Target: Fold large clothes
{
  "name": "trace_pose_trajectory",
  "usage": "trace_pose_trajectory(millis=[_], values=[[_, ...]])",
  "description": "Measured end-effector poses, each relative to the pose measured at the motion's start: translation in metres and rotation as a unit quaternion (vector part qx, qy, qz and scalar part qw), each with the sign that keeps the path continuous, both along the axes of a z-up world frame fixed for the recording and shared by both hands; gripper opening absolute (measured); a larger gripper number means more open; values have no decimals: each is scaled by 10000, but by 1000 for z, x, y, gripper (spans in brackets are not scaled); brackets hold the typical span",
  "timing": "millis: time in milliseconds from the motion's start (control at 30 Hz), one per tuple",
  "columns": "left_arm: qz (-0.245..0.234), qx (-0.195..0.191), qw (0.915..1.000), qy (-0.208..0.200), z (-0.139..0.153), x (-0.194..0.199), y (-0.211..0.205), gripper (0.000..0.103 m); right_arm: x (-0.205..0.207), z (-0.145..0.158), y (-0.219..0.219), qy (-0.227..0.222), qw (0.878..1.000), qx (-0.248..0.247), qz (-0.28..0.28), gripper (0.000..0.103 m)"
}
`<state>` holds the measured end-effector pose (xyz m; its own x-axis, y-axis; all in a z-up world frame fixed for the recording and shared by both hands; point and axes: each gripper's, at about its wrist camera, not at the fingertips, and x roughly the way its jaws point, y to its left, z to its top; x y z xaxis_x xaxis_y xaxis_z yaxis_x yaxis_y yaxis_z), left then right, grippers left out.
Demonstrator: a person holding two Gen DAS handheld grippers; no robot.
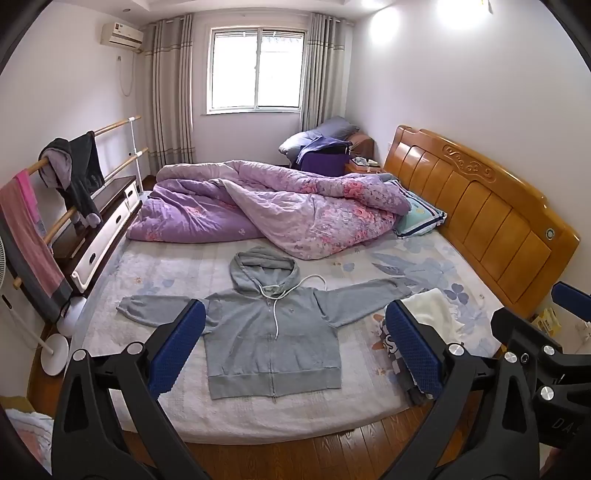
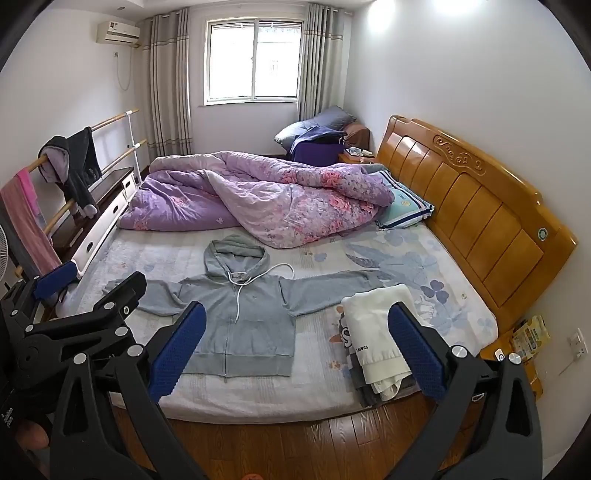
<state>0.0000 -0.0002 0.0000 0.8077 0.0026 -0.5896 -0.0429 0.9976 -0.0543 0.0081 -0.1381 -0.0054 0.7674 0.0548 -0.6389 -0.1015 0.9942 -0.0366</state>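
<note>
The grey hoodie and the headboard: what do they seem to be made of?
The grey hoodie looks like soft matte knit cotton fleece: heathered surface, ribbed hem and cuffs, white drawcord; the exact fibre cannot be told. The headboard looks like solid wood with glossy orange-brown varnish: carved scroll, panel grooves, light reflections.

A home bedroom: wooden-headboard bed [image 1: 480, 206], rumpled purple quilt [image 1: 280, 206], curtained window [image 1: 256, 70], wall air conditioner [image 1: 122, 35].

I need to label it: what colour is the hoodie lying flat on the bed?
Grey, with a white drawstring; the hoodie shows best in the left wrist view.
</note>
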Motion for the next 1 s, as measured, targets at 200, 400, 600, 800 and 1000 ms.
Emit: trace_pose_trajectory(millis=[200,400,600,800,1000], values=[[5,-15,10000,-12,0,0,0,98,2,1,-1,8,10000,28,19,95],[-4,0,10000,-1,-1,0,0,98,0,0,1,-9,10000,9,28,95],[5,10,10000,-7,0,0,0,98,0,0,-2,-2,10000,27,23,95],[5,11,10000,2,0,0,0,98,0,0,-1,-1,10000,29,21,95],[3,16,10000,2,0,0,0,98,2,0,-1,-2,10000,27,24,95]])
